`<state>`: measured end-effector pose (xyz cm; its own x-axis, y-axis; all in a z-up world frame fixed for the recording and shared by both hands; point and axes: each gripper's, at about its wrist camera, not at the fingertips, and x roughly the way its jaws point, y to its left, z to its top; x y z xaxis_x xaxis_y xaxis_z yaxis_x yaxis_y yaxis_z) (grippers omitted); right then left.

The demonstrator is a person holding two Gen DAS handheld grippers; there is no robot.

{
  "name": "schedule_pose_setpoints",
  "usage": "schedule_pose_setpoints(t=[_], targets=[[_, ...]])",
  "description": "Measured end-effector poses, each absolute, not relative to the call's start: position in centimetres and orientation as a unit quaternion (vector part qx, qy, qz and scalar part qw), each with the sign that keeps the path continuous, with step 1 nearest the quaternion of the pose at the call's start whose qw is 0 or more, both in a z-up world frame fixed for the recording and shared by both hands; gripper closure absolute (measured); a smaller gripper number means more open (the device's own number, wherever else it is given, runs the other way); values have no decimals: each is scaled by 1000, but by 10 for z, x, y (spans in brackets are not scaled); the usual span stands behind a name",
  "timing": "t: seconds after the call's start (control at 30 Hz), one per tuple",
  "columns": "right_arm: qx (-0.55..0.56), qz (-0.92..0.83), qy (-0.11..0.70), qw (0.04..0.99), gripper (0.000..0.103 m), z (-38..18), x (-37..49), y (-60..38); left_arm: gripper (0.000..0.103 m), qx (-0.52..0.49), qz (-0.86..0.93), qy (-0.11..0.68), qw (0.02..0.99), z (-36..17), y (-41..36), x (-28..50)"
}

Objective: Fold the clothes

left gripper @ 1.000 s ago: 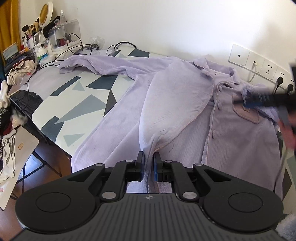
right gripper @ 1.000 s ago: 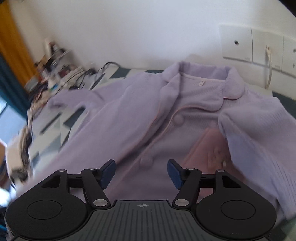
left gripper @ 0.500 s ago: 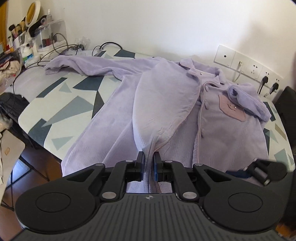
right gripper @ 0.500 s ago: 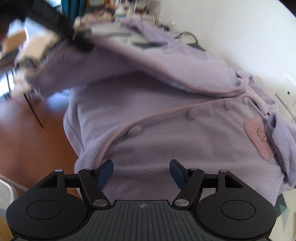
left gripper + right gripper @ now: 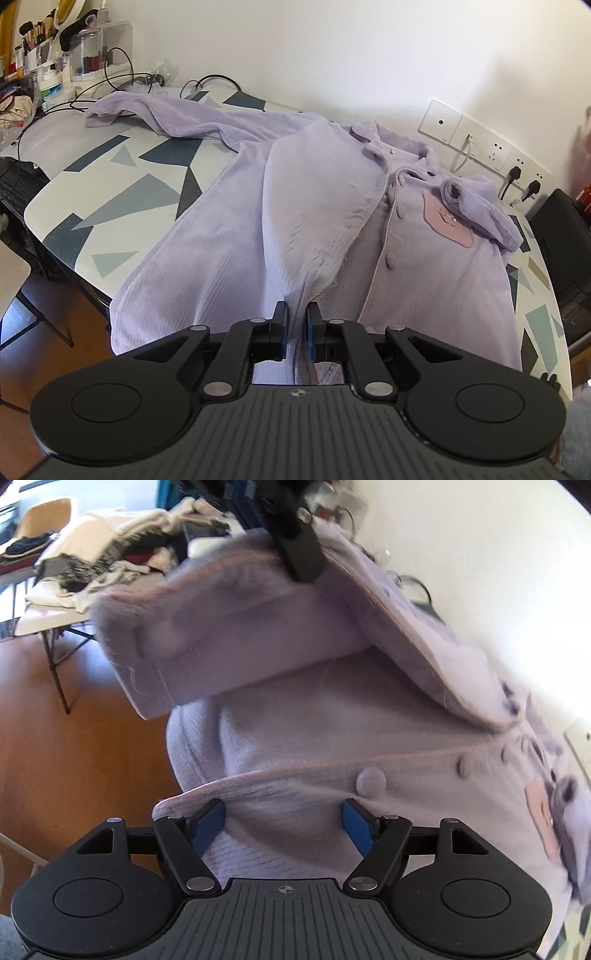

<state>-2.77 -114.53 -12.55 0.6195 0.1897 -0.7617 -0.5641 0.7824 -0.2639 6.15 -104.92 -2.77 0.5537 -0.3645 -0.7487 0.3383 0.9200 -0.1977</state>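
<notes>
A lilac button-front pajama top (image 5: 325,206) lies spread on the patterned table (image 5: 110,195), one sleeve stretched to the far left, the other sleeve (image 5: 480,206) bunched over the pink chest pocket. My left gripper (image 5: 295,317) is shut on the hem of the top's front panel and holds that flap lifted. The same flap (image 5: 258,620) hangs raised in the right wrist view, pinched by the left gripper's finger (image 5: 299,550). My right gripper (image 5: 282,819) hovers over the other front panel's lower hem near a covered button (image 5: 370,781); its jaws are opening, with fabric under them but not pinched.
Wall sockets with plugged cables (image 5: 480,147) sit behind the table. Cosmetics boxes and cables (image 5: 85,62) crowd the far left end. A black chair (image 5: 565,251) stands at the right. A side table piled with clothes (image 5: 110,557) stands across the wooden floor (image 5: 74,757).
My right gripper swept from the collar and pocket area down to the lower hem at the table's near edge, rolling as it went, and its jaws widened. The left gripper kept its hold on the flap.
</notes>
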Motion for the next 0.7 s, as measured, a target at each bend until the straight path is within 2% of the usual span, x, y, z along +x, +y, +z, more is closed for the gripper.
schedule_pose_setpoints(t=[0.07,0.2,0.27,0.37,0.4,0.47,0.53,0.6,0.7], targets=[[-256,260,358,859,25,-121,-31,-1149,93,-8,-202,428,881,-27,-1051,60],[-235,269,354,864,17,-90,-16,-1184,93,11,-223,425,877,-25,-1058,55],[-200,242,359,879,4,-75,5,-1216,93,31,-233,418,877,-24,-1064,50],[-143,188,366,900,1,-62,38,-1266,93,34,-245,424,871,-28,-1070,45],[-121,170,367,907,2,-59,49,-1283,93,32,-246,430,868,-31,-1073,44],[-78,133,368,917,10,-52,71,-1317,93,35,-244,440,863,-36,-1077,44],[1,100,363,926,26,-51,104,-1353,93,44,-238,448,860,-40,-1081,44],[37,66,335,939,35,-47,132,-1380,93,52,-233,456,857,-44,-1086,44],[33,29,288,957,36,-45,178,-1401,93,49,-220,463,857,-45,-1088,46]])
